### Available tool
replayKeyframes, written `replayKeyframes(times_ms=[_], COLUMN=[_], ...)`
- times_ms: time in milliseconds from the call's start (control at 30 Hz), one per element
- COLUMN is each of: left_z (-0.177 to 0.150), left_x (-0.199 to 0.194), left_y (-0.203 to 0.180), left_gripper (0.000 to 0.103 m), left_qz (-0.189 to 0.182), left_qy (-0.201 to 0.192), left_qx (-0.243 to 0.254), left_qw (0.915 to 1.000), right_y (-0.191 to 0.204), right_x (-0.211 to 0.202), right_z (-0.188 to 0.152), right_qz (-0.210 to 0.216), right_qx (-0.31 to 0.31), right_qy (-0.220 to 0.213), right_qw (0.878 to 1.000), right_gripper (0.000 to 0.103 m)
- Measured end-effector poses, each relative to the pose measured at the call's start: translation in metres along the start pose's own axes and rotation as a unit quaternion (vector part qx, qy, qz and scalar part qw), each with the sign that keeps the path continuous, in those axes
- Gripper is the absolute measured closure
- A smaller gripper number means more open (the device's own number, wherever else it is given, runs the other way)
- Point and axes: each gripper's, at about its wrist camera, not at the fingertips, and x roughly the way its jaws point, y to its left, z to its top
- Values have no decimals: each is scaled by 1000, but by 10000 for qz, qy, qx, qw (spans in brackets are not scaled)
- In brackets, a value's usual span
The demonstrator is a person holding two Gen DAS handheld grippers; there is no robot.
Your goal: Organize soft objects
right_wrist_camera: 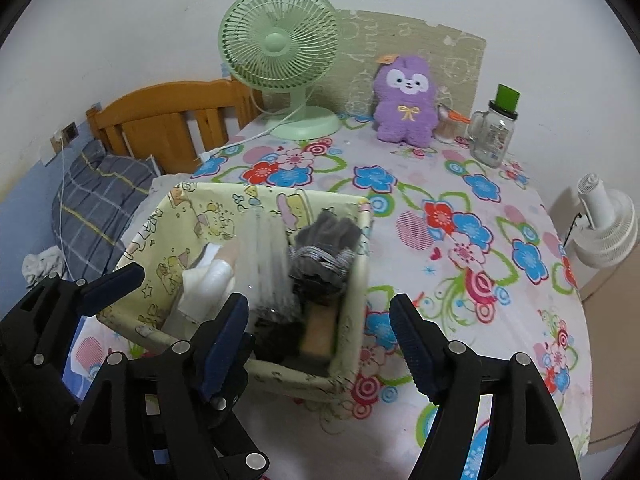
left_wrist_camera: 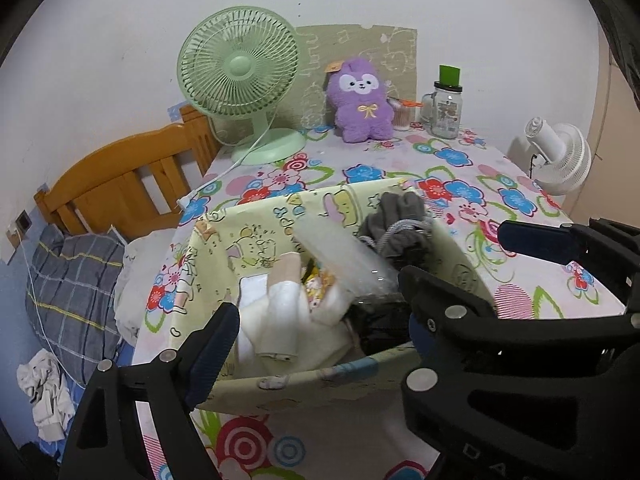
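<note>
A pale yellow cartoon-print fabric basket (left_wrist_camera: pixel 256 240) (right_wrist_camera: pixel 168 236) stands on the flowered tablecloth. It holds a grey knitted bundle (left_wrist_camera: pixel 400 212) (right_wrist_camera: pixel 328 236), a clear plastic pack (left_wrist_camera: pixel 340 256), white and beige rolled cloths (left_wrist_camera: pixel 280 312) (right_wrist_camera: pixel 212 280) and dark items. A purple plush toy (left_wrist_camera: pixel 362 100) (right_wrist_camera: pixel 404 100) sits upright at the table's back. My left gripper (left_wrist_camera: pixel 320 320) hangs open over the basket's near side, with nothing pinched. My right gripper (right_wrist_camera: pixel 318 304) is open above the basket's near right corner, also with nothing between its pads. In the left wrist view it (left_wrist_camera: pixel 454 254) crosses the basket's right wall.
A green desk fan (left_wrist_camera: pixel 240 76) and its white cord stand at the back left. A glass jar with a green lid (left_wrist_camera: pixel 446 104) is at the back right. A white fan (right_wrist_camera: pixel 608 232) stands beyond the right edge. A wooden headboard (left_wrist_camera: pixel 120 184) and a plaid pillow (left_wrist_camera: pixel 68 280) lie left.
</note>
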Motion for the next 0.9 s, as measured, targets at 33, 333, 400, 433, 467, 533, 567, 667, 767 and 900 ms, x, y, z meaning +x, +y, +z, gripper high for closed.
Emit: replayKeyframes(times_ms=[33, 333, 400, 433, 467, 533, 567, 667, 767, 900], left_z=[0, 0, -1, 0, 0, 0, 0, 1, 1, 1], left_x=[-2, -15, -19, -21, -22, -24, -25, -28, -31, -36], left_y=[-2, -27, -32, -35, -38, -44, -46, -56, -66, -76], left_gripper=[14, 14, 13, 13, 13, 13, 13, 12, 9, 7], left_qz=[-12, -18, -37, -46, -52, -71, -81, -122, -107, -146], left_qy=[-22, -170, -216, -231, -241, -269, -280, -323, -376, -440], left_qx=[22, 197, 228, 243, 250, 268, 276, 334, 392, 408], left_qw=[10000, 9997, 9995, 9994, 9994, 9993, 9992, 9988, 9985, 9981], right_y=[-2, -20, -25, -28, -30, -35, -38, -47, -56, -69], right_x=[-2, -19, -23, -26, -28, -33, -35, -42, -48, -54], right_z=[-1, -11, -13, -14, -15, -18, -19, -22, -27, -31], right_qz=[-4, -65, -87, -107, -125, -162, -180, -263, -383, -471], right_qx=[12, 131, 163, 177, 187, 216, 227, 243, 285, 381], right_qy=[-9, -122, -148, -165, -178, -204, -214, -266, -321, -378], right_qw=[10000, 9998, 9997, 9997, 9996, 9994, 9994, 9990, 9983, 9974], right_gripper=[26, 22, 22, 22, 22, 22, 22, 22, 22, 19])
